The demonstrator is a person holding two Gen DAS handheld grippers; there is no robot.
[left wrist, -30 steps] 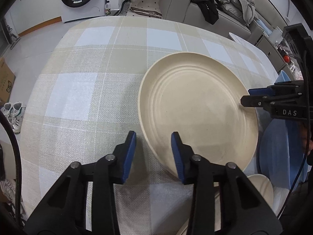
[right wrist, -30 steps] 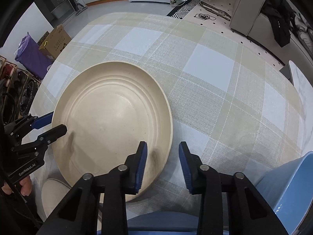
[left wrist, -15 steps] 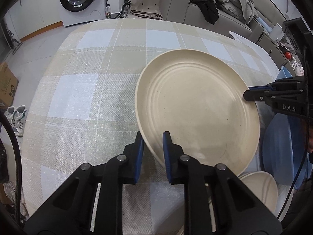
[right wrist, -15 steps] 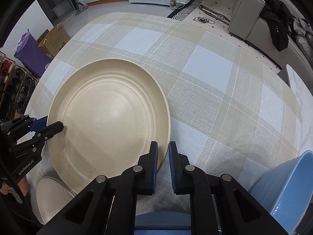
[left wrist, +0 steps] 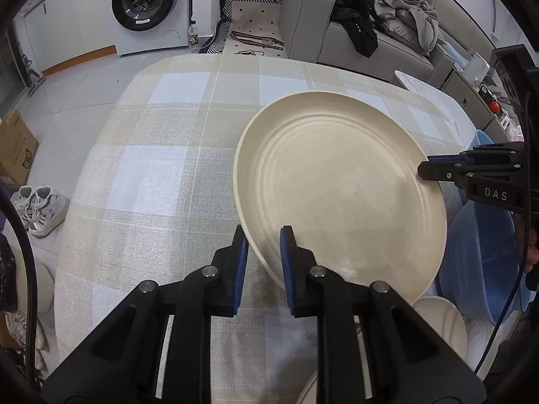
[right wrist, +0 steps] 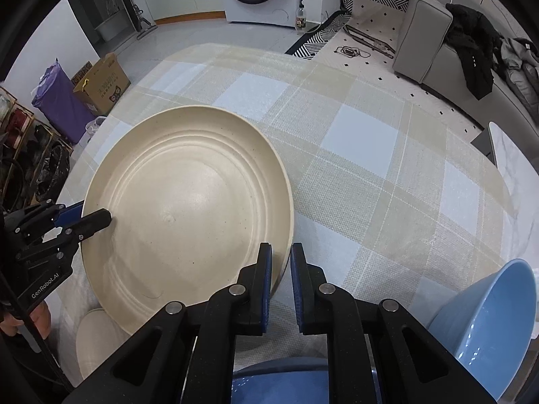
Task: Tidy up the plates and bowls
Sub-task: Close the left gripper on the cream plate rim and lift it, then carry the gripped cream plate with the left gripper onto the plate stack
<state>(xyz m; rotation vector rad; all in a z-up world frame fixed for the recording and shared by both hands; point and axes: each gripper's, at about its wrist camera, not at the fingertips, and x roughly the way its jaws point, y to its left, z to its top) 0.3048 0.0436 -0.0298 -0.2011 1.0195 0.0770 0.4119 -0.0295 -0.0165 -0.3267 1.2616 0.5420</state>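
Cream plate [left wrist: 340,188], large and round with concentric ridges inside, is held at two opposite points of its rim above the worktop [left wrist: 151,175], which is covered in a beige and pale-blue checked cloth. The left claw [left wrist: 262,249] is clenched on the near-left edge of the plate, one blue pad under the rim and the other on the inner face. The right claw [right wrist: 280,262] is clenched on the opposite edge in the same manner, its pads pinching the rim between them; in the left wrist view it enters from the right and meets the plate at its right rim. The plate sits tilted, its left-claw side lower in the left wrist view. Beneath and just beside the plate's near edge lies a second cream dish [right wrist: 96,340], smaller, partly hidden; whether the two touch cannot be told. A blue bowl [right wrist: 488,320] stands on the worktop to the right of the right claw, apart from the plate, and another blue vessel [right wrist: 279,383] shows directly below that claw, largely hidden. In the room behind are a washing machine [left wrist: 148,3], a grey sofa [left wrist: 340,27] with dark clothing on it, a cardboard box [right wrist: 101,80] and a pair of white trainers [left wrist: 37,208] on the floor.
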